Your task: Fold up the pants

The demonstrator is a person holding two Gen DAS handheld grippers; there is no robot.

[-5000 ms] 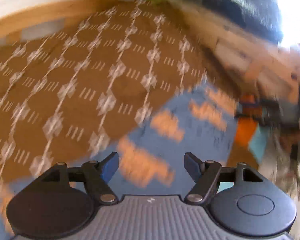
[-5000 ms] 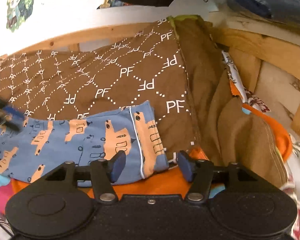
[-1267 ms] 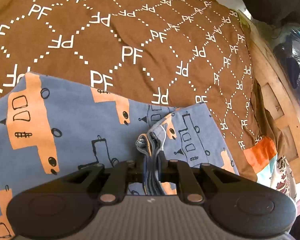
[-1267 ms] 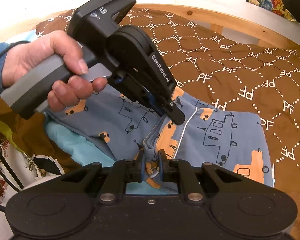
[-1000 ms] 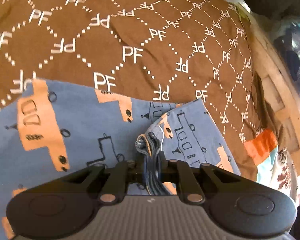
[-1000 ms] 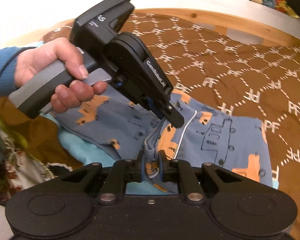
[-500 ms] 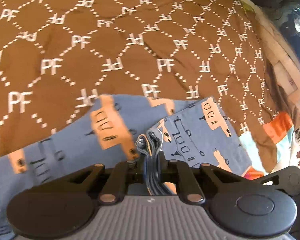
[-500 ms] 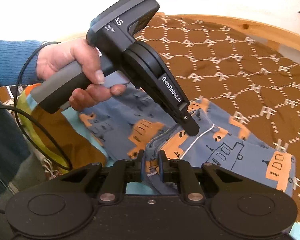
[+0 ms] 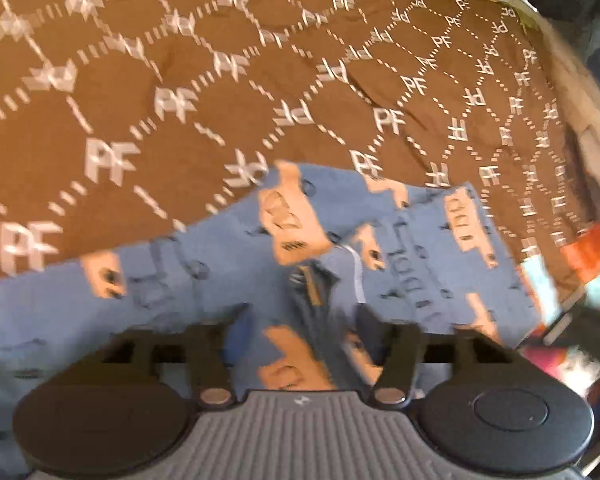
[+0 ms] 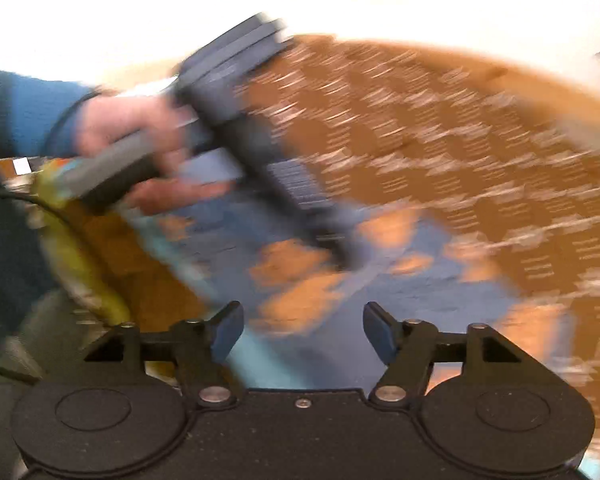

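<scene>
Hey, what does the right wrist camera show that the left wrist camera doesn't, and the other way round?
Only the right wrist view shows the person's left hand in a blue sleeve, holding the left gripper over the pants.

Only the left wrist view shows an orange patch at the bedspread's right edge.

Both show the blue pants with orange vehicle prints lying on the brown PF-patterned bedspread. Each view's own gripper, including the right gripper, has its jaws opening, no longer pinching the fabric.
</scene>
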